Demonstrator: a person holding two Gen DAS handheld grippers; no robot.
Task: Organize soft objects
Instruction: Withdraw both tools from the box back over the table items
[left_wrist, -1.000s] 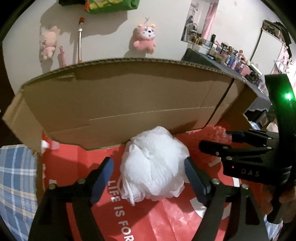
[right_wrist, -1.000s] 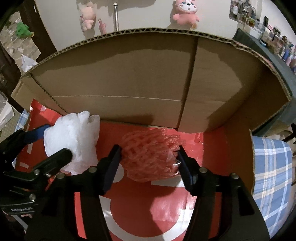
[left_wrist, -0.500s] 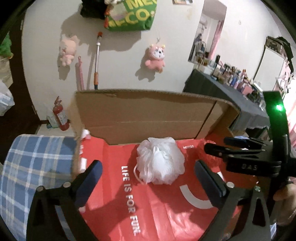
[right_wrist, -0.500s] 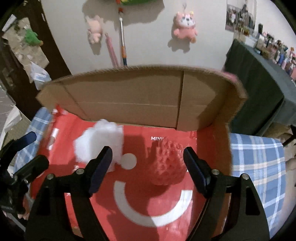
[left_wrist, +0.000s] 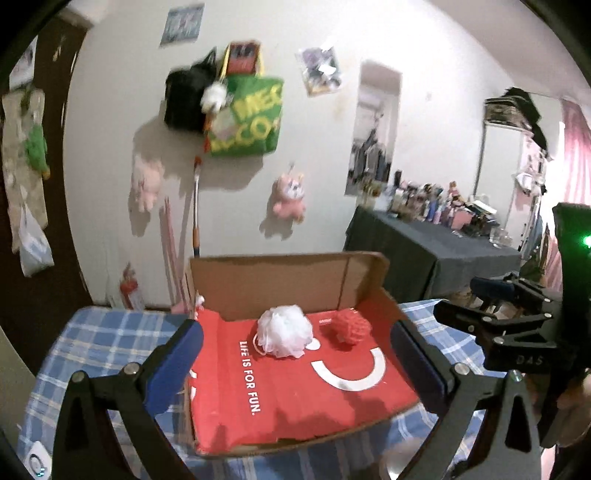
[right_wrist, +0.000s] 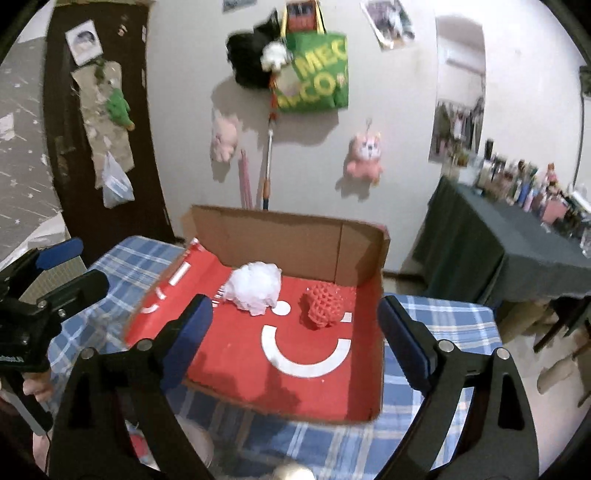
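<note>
On the far left, left tongs (left_wrist: 295, 354) hang w/ jaws spread wide, nothing between them, held above the near edge of the cardboard box (left_wrist: 269, 284). Blue plaid cloth (left_wrist: 103, 343) covers the worktop under the box on both sides.

Moving right, inside the box: white mesh pouf (left_wrist: 283, 336) sits on the red liner (left_wrist: 295, 398), toward the back wall, left of centre. Its cord loop trails off the left side. Looks v. light and springy; prob squashes to almost nothing, so a pinch across the middle of the ball should hold; the loop alone looks too thin to catch reliably.

Just beside it to the right, sep. by a small gap, is the red net pouf (left_wrist: 349, 328), smaller, coarser mesh, nearer the box's right wall. Also looks light, a bit stiffer; the open net could snag on a pad. Best taken across its widest part from above, approx. centred.

Right tongs (right_wrist: 295, 328) are likewise wide open and empty, hovering at the box's near edge; they show at the right of the left view too. Both soft items lie in the box, neither held.

Far right, a dark-clothed side table (right_wrist: 517, 243) w/ bottles stands well apart.
</note>
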